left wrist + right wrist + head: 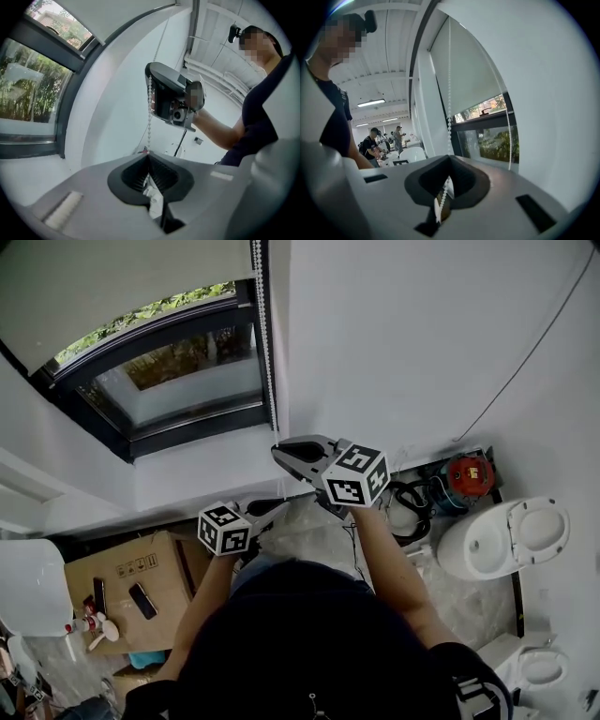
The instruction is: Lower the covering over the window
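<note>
A white roller blind (122,287) hangs part-way down over a dark-framed window (178,381) in the white wall. Its white bead chain (263,343) drops along the frame's right side. My right gripper (281,454) is shut on the chain just below the sill, and the chain (449,93) runs straight down into its closed jaws (449,160). Lower and to the left, my left gripper (278,506) is shut on the same chain. In the left gripper view the chain (149,117) stretches taut from the right gripper (150,71) above into my left gripper (148,157).
A cardboard box (131,577) with small items lies on the floor at the left. A toilet (506,535), a red device (469,472) and coiled black cables (408,498) stand along the wall at the right. People (372,140) are in the room behind.
</note>
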Action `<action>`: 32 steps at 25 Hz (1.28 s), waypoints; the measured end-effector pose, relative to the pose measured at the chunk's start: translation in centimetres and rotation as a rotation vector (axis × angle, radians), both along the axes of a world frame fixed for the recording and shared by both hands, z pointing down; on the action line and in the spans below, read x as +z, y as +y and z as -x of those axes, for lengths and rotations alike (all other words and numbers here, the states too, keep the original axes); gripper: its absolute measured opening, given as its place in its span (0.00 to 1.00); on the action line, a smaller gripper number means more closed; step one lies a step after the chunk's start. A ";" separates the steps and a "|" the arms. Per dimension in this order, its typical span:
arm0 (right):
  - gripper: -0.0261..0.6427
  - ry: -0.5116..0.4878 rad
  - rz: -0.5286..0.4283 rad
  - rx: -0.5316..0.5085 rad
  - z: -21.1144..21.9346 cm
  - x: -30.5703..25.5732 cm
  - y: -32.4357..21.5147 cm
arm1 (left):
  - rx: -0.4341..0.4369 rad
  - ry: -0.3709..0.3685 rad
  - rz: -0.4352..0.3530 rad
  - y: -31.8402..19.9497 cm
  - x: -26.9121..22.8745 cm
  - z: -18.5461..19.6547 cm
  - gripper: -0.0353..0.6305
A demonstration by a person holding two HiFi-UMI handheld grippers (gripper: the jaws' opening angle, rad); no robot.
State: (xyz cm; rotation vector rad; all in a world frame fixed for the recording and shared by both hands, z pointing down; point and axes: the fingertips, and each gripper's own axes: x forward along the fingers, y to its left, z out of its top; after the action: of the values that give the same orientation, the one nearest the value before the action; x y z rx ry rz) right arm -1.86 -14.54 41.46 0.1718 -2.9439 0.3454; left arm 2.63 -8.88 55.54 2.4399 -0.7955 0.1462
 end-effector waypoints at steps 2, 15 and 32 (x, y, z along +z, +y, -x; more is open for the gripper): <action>0.06 0.014 0.013 0.008 -0.3 1.0 -0.1 | 0.000 0.010 0.027 0.2 0.8 -0.1 0.07; 0.06 0.006 0.062 0.016 -0.7 2.6 -1.7 | -0.003 0.019 0.068 -1.0 2.3 0.4 0.07; 0.06 0.115 0.156 -0.012 -0.2 8.5 -0.4 | 0.015 -0.044 0.205 1.4 6.8 1.0 0.08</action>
State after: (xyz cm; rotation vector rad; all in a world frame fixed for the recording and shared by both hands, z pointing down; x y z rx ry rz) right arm -1.64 -14.91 49.94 0.1484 -2.7895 0.5417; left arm 1.59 -7.52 62.37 2.2563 -0.7436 0.2742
